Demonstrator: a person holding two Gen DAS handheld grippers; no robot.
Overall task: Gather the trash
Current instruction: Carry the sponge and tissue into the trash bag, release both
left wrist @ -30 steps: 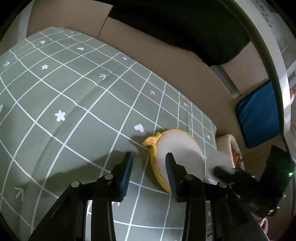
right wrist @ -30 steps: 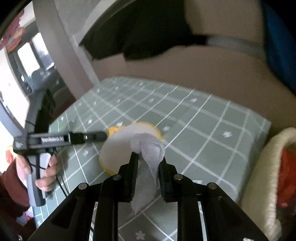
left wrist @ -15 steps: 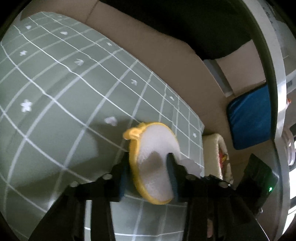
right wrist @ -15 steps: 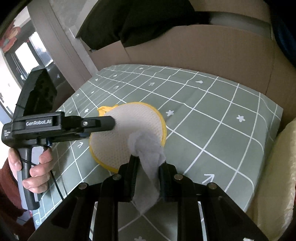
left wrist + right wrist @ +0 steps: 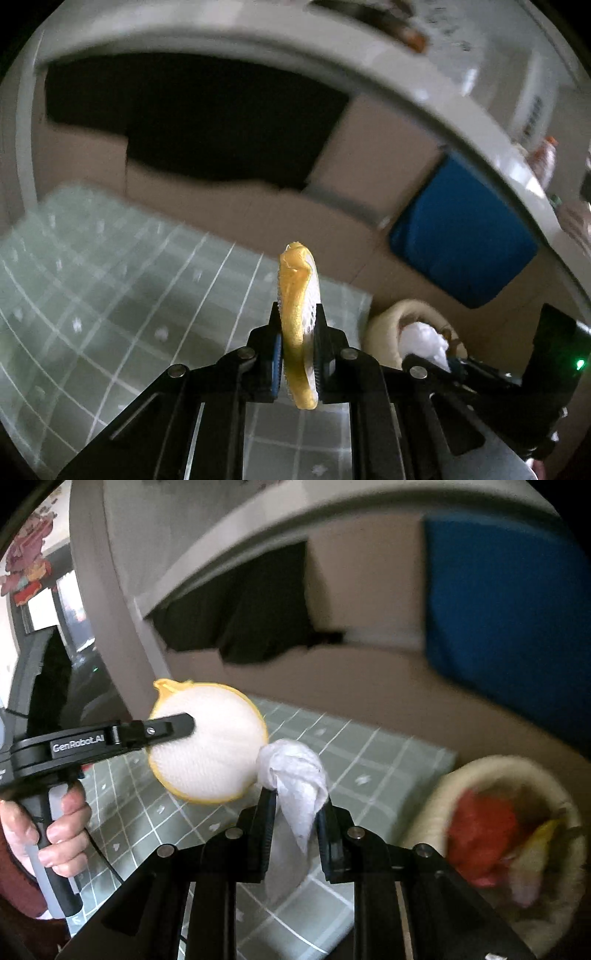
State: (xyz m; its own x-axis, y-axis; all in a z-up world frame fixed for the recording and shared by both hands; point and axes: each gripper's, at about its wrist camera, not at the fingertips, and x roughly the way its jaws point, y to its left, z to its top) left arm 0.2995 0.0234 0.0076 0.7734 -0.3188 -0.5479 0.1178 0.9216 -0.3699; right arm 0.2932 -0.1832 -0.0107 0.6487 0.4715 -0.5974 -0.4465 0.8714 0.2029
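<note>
My left gripper (image 5: 298, 334) is shut on a round white mesh pad with a yellow rim (image 5: 297, 306), held edge-on and lifted above the green grid mat (image 5: 110, 295). The pad also shows flat-on in the right wrist view (image 5: 208, 742), with the left gripper (image 5: 173, 729) on it. My right gripper (image 5: 295, 805) is shut on a crumpled white tissue (image 5: 295, 775), held in the air beside the pad. A cream woven basket (image 5: 461, 775) with red and yellow trash sits at the lower right; it also shows in the left wrist view (image 5: 384, 317).
A tan sofa back (image 5: 351, 686) with a blue cushion (image 5: 498, 609) and dark cloth (image 5: 258, 627) rises behind the mat. A white curved frame (image 5: 258, 55) arches overhead. The mat's edge (image 5: 443, 757) lies next to the basket.
My left gripper closed on the mesh pad and lifted it off the mat, turning it upright. My right gripper rose with the tissue, and the basket came into view on the right.
</note>
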